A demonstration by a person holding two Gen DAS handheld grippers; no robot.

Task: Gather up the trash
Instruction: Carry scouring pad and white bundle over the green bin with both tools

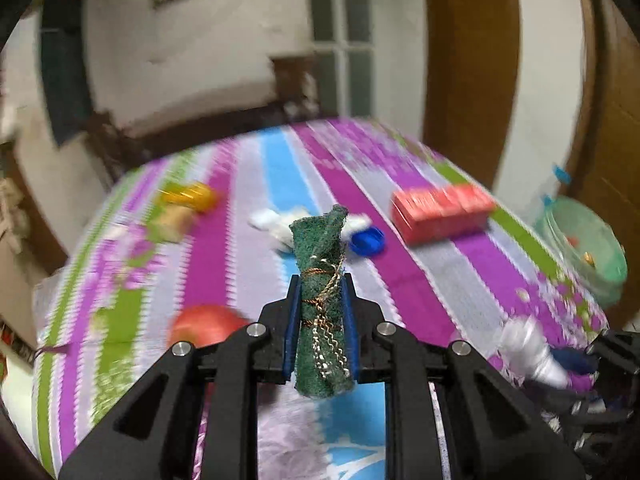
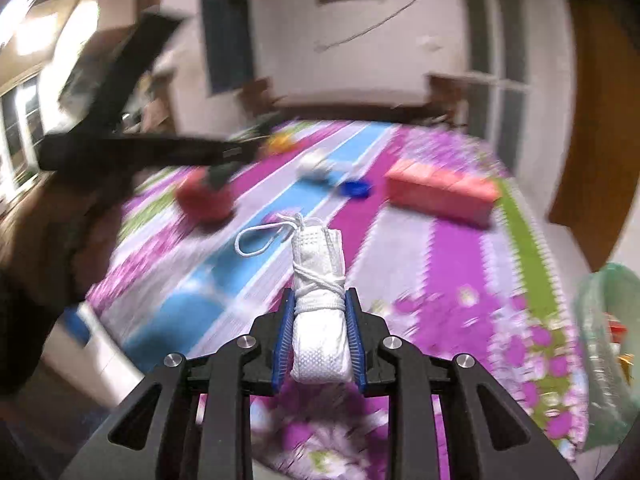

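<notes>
a: two grippers in play, each with one piece of trash. the left gripper (image 1: 320, 304) has its blue pads clamped hard on one green scouring-pad roll (image 1: 323, 292) tied with gold thread, which stands up between the fingers, lifted off the cloth.

b: and the right gripper (image 2: 319, 320) pinches one white rolled face mask (image 2: 319, 320), bound with its own cord, one ear loop sticking out to the left. it is held above the striped bedspread (image 2: 460, 264) too.

a: count what lies on the spread from the left wrist view: one red box (image 1: 442, 212), one blue bottle cap (image 1: 368, 241), one white crumpled wad (image 1: 276, 226) just left of the cap, one yellow wrapper (image 1: 190, 196), one tan lump (image 1: 174, 220) touching it, one red ball (image 1: 206, 326) near the left gripper. that makes six.

b: the right wrist view shows the box, cap, wad and red ball again, all blurred.

a: one green-lined bin (image 1: 582, 248) sits off the right edge of the bed, with a few scraps inside, too blurred to count.

b: same bin (image 2: 608, 344) at the right edge in the right wrist view. the left gripper crosses the upper left there as one dark blur.
</notes>
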